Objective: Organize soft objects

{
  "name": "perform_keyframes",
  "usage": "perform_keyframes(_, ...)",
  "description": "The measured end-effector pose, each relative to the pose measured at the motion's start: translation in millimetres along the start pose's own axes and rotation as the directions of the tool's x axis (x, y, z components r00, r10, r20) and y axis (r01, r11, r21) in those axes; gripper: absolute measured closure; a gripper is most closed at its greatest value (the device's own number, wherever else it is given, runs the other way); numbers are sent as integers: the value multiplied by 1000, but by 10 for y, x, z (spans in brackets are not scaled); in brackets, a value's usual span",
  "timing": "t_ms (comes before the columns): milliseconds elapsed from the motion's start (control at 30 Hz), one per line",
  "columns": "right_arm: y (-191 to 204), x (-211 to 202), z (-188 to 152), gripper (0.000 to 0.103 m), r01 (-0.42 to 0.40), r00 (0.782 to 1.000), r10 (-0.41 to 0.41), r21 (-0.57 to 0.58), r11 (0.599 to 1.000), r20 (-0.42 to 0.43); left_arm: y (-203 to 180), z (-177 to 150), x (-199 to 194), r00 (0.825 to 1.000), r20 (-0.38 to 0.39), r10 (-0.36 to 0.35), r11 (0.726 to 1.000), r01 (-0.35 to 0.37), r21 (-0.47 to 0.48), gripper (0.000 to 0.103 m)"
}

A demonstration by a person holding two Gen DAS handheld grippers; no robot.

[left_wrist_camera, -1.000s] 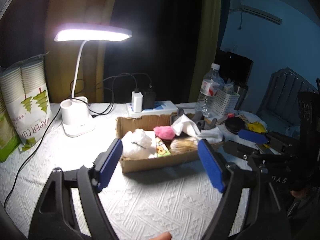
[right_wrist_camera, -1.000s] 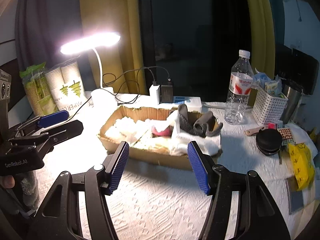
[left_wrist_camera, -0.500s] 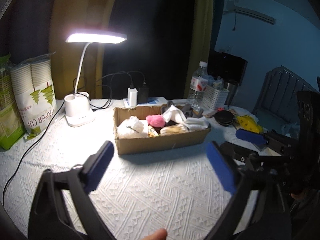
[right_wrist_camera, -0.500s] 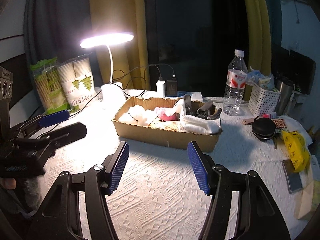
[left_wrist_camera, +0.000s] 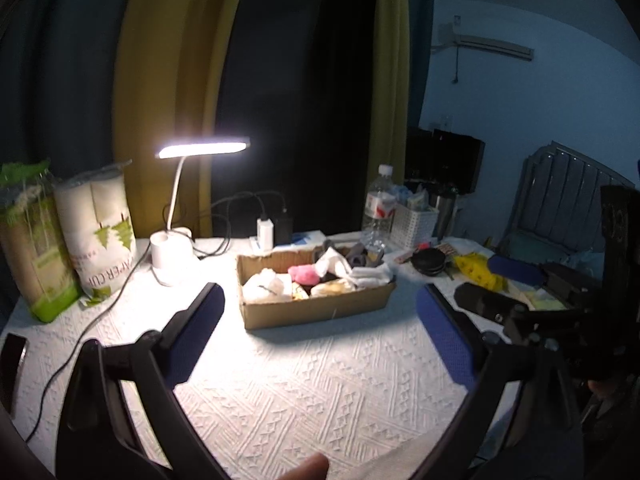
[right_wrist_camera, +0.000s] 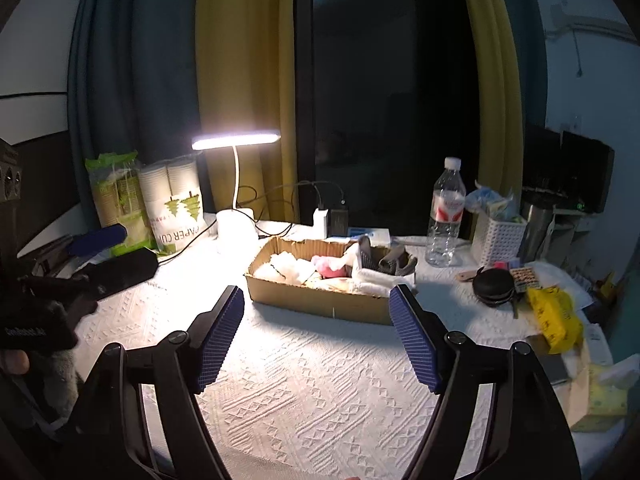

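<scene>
A: Well, where do the soft things sit?

B: In the cardboard box (left_wrist_camera: pixel 316 312) on the white tablecloth (left_wrist_camera: pixel 320 392); white cloth (left_wrist_camera: pixel 266 290) bunches at its left end, a pink plush piece (left_wrist_camera: pixel 304 275) lies near the middle, folded white socks (left_wrist_camera: pixel 370 278) lie at the right, and grey socks (right_wrist_camera: pixel 394 262) stand behind those; a tan item lies low in the box, too small to name.

A: And the left gripper (left_wrist_camera: pixel 320 336)?

B: Its blue pads stand wide apart with only tablecloth between them; its jaws have just been opening, and nothing is held; the box lies beyond the tips, apart from both pads.

A: The right gripper (right_wrist_camera: pixel 316 332)?

B: Likewise spread wide, its jaws just opened further, nothing between them; the box lies just past its fingertips, untouched.

A: What else is on the table?

B: A lit desk lamp (left_wrist_camera: pixel 176 240) left of the box, with a sleeve of paper cups (left_wrist_camera: pixel 100 236) further left; a charger block (right_wrist_camera: pixel 336 220) plugged in behind the box; a water bottle (right_wrist_camera: pixel 446 212) and a white basket (right_wrist_camera: pixel 500 240) to the right rear; a round black case (right_wrist_camera: pixel 494 286) and a yellow packet (right_wrist_camera: pixel 554 316) at the right; each gripper shows at the edge of the other's view.
</scene>
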State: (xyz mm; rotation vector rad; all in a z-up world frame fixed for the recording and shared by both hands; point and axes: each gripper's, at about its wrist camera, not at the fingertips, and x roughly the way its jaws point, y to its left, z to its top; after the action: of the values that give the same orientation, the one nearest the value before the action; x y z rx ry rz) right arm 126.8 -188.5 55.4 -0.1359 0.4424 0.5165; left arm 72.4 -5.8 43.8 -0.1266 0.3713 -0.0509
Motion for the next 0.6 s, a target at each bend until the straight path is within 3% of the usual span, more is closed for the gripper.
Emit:
perform_keyframes(267,3,-254,25,25,20,999,-20,-1,1000,32,-4,116,-230,999,23,46,999,-46,-22,6)
perform_keyframes(600,-22,-325,32,25,34,999,-33,-10,999,34,-97,119,-303,997,49,65,998,-66,16,6)
